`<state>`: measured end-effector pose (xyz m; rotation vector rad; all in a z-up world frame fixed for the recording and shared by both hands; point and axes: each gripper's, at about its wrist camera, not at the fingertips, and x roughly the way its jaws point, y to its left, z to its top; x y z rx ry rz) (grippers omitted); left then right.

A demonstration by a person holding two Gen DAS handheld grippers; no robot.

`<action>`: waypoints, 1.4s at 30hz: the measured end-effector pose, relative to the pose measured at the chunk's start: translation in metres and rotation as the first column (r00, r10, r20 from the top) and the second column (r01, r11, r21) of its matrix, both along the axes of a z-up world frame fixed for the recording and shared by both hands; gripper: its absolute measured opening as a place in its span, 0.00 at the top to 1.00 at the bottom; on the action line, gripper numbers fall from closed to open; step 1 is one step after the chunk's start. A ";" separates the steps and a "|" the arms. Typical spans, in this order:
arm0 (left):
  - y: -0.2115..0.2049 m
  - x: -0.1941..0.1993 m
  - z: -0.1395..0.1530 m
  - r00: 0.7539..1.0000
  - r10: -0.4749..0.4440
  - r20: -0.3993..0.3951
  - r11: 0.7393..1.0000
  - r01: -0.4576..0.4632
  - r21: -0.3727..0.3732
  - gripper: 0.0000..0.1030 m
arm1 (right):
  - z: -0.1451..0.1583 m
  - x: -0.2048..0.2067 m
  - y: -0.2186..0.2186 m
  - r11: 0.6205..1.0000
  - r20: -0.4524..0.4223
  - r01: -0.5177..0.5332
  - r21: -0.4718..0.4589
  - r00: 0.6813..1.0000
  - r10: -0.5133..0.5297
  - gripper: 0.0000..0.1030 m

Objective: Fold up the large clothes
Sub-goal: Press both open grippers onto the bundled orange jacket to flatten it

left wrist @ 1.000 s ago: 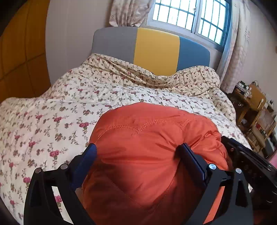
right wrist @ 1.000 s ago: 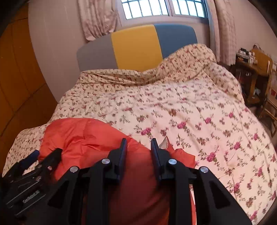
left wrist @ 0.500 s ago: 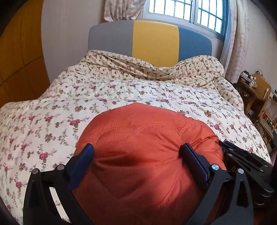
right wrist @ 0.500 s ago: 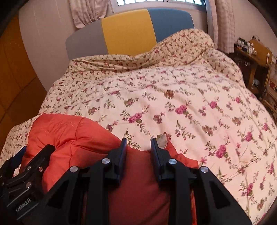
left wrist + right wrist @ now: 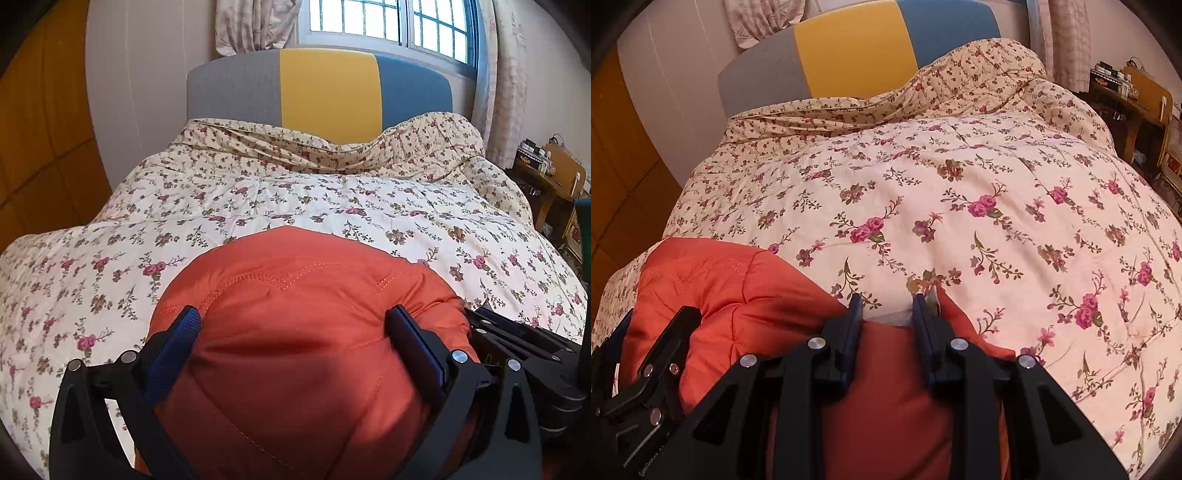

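A puffy orange quilted jacket is bundled between my two grippers over the flowered quilt. My left gripper has its jaws wide apart and pressed against both sides of a thick bulge of the jacket. My right gripper has its jaws close together, clamped on a narrower fold of the jacket. The left gripper's body shows at the lower left of the right wrist view, against the jacket. The right gripper's body shows at the right of the left wrist view.
The bed has a grey, yellow and blue headboard under a barred window. A wooden wardrobe stands on the left. A wooden desk and chair with small items stand on the right.
Both grippers have moved down and forward with the jacket, closer to the quilt. Their grips look the same.
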<state>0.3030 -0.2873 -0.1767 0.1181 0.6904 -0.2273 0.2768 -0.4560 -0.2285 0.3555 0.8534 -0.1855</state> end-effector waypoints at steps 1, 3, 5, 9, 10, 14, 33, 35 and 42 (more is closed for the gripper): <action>0.000 0.000 -0.001 1.000 0.000 0.006 1.000 0.000 0.000 0.03 | -0.001 0.000 0.000 1.000 0.001 0.001 -0.001 1.000 -0.001 0.75; -0.001 0.000 -0.003 1.000 0.000 0.011 1.000 0.000 0.000 0.03 | -0.003 0.000 -0.001 1.000 0.003 0.005 -0.002 1.000 -0.005 0.75; -0.001 0.000 -0.004 1.000 -0.001 0.016 1.000 0.001 0.000 0.03 | -0.004 0.001 -0.001 1.000 0.005 0.007 0.002 1.000 -0.007 0.75; 0.000 -0.003 -0.003 1.000 -0.004 0.026 1.000 0.004 -0.009 0.03 | -0.003 -0.003 -0.003 1.000 0.028 0.008 0.016 1.000 -0.009 0.75; 0.001 -0.004 -0.002 1.000 -0.007 0.028 1.000 0.007 -0.015 0.03 | -0.003 -0.004 -0.003 1.000 0.037 0.009 0.018 0.999 -0.009 0.75; 0.011 -0.014 0.006 0.999 -0.029 0.031 0.997 0.031 -0.071 0.03 | 0.006 -0.020 -0.005 0.999 0.125 0.009 0.041 0.992 -0.015 0.74; 0.046 -0.099 0.001 0.988 -0.099 0.118 0.988 0.111 -0.105 0.03 | 0.014 -0.104 0.022 0.988 0.216 -0.018 -0.151 0.975 0.051 0.68; 0.047 -0.095 -0.003 0.988 -0.108 0.113 0.986 0.121 -0.115 0.03 | 0.012 -0.102 0.017 0.991 0.215 -0.017 -0.135 0.976 0.046 0.68; 0.049 -0.091 0.008 0.990 -0.131 0.056 0.984 0.136 -0.112 0.03 | 0.038 -0.106 0.015 0.994 0.191 -0.023 -0.111 0.981 0.044 0.66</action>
